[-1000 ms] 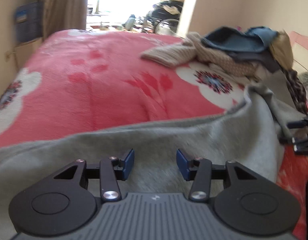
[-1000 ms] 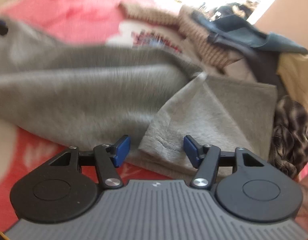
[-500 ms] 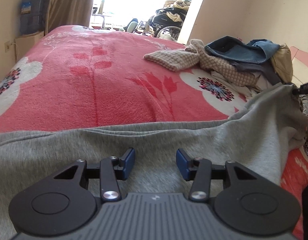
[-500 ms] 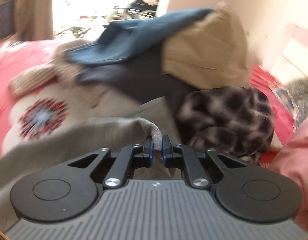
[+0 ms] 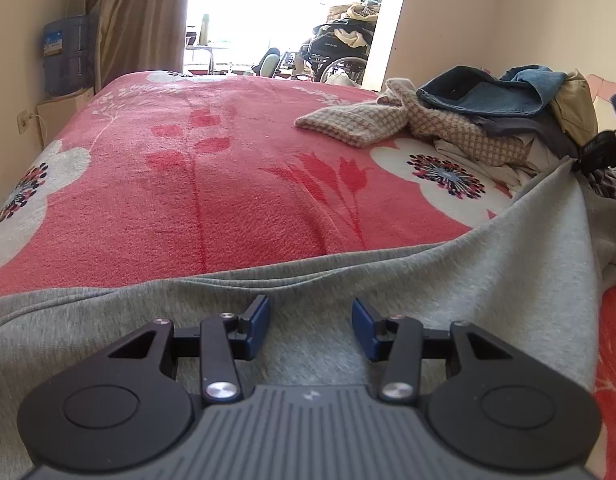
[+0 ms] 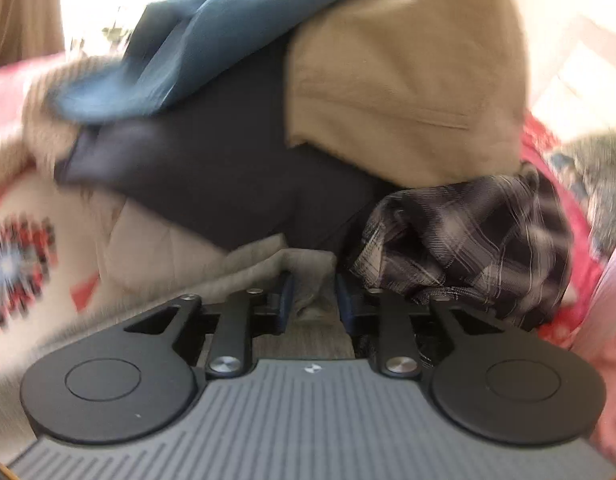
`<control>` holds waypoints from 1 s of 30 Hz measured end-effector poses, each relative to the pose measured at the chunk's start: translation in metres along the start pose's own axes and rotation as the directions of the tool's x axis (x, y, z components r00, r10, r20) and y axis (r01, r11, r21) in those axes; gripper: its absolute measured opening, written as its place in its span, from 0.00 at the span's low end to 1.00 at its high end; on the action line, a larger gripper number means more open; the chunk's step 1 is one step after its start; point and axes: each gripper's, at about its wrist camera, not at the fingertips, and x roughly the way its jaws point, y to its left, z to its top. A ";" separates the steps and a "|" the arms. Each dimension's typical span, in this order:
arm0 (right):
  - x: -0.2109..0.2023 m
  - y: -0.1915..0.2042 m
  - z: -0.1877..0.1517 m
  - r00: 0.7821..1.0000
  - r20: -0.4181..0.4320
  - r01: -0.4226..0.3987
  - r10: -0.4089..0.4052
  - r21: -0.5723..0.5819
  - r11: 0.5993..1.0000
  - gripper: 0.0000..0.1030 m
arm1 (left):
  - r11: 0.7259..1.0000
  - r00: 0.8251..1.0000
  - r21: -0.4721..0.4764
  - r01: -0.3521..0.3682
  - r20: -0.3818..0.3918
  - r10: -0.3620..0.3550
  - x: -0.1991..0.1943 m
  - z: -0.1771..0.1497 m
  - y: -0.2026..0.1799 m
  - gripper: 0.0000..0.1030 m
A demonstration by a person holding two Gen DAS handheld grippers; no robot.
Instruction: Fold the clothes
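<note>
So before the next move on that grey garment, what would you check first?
1. Left tool open over the grey garment, gripping nothing: ok.
2. Right tool gripping the garment's corner: cannot tell. Its jaws have just been opening, cloth lies between them, and the picture is blurred.
3. Garment flat on the red blanket: not ok, its right side rises towards the right tool.
4. Bare blanket beyond the garment for folding: ok.
5. Clothes pile well away from the raised corner: not ok, the corner is right beside it.

blurred clothes pile (image 6: 308, 100), grey garment (image 5: 427, 300) cut off at frame edge
</note>
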 end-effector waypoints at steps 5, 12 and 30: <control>-0.030 -0.060 -0.002 0.994 0.102 -0.062 0.031 0.311 0.948 0.50 | 1.000 1.000 0.006 -0.005 0.002 0.005 0.001 0.000 0.000 0.46; -0.084 -0.138 -0.079 0.964 0.206 -0.262 0.167 0.652 0.711 0.65 | 1.000 1.000 0.001 -0.006 0.003 0.006 0.003 0.000 0.000 0.47; -0.025 -0.100 -0.242 0.837 0.347 -0.463 0.424 0.861 0.210 0.99 | 1.000 1.000 0.012 -0.007 0.014 0.006 0.006 0.000 -0.004 0.54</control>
